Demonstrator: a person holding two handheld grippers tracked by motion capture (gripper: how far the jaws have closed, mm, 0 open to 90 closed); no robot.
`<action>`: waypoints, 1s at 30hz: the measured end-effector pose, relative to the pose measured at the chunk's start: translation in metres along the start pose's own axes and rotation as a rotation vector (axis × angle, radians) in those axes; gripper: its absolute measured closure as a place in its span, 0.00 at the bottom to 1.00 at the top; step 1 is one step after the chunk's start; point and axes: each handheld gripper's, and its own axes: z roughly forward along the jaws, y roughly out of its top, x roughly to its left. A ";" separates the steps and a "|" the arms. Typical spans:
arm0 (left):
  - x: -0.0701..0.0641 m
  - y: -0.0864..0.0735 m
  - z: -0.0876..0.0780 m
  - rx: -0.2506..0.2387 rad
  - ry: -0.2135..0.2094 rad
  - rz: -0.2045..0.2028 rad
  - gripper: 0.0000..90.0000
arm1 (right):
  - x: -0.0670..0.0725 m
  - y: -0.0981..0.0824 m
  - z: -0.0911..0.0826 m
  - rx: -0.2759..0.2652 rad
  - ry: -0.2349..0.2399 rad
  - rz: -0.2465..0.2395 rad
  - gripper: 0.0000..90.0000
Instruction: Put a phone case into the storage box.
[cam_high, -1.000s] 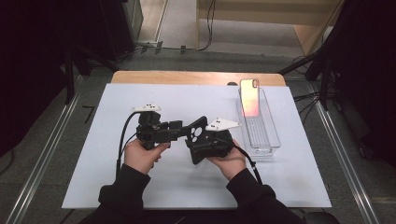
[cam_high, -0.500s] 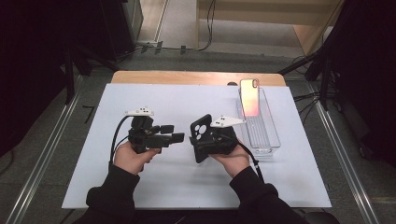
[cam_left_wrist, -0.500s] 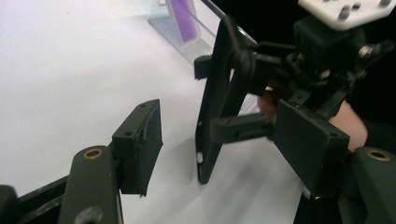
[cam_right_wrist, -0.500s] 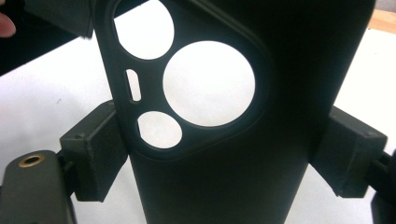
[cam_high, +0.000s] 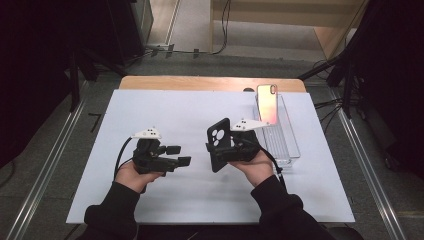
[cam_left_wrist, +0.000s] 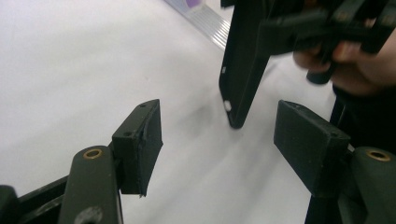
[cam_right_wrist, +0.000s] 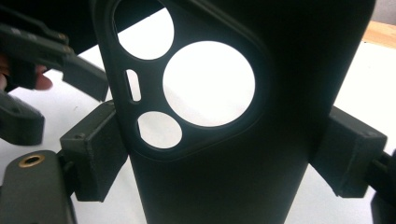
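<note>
Right gripper (cam_high: 216, 152) clamped across the sides of a matte black rubbery phone case (cam_high: 218, 145) with round camera cut-outs, held upright above the middle of the white tabletop (cam_high: 190, 112). In the right gripper view, pads pressing both edges of the case (cam_right_wrist: 224, 140); no brand, label or writing legible on it. Left gripper (cam_high: 179, 155) low over the table, well apart from the case, jaws just opened wider and now spread with nothing between them; case edge (cam_left_wrist: 243, 70) ahead of them in the left gripper view. Behind the right hand (cam_high: 257, 167), a clear plastic tray (cam_high: 287, 145) with a shiny pinkish-orange phone (cam_high: 267, 103) leaning on its far end; no lettering readable.
</note>
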 end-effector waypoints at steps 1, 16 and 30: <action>0.001 -0.002 0.000 0.005 -0.002 0.012 0.36 | -0.001 0.001 -0.002 -0.002 0.001 -0.002 0.14; 0.007 -0.025 -0.009 0.058 -0.005 0.035 0.33 | -0.020 0.025 -0.033 -0.006 0.040 -0.013 0.14; 0.012 -0.037 -0.022 0.065 0.025 0.013 0.33 | -0.051 0.050 -0.072 -0.054 -0.025 0.029 0.14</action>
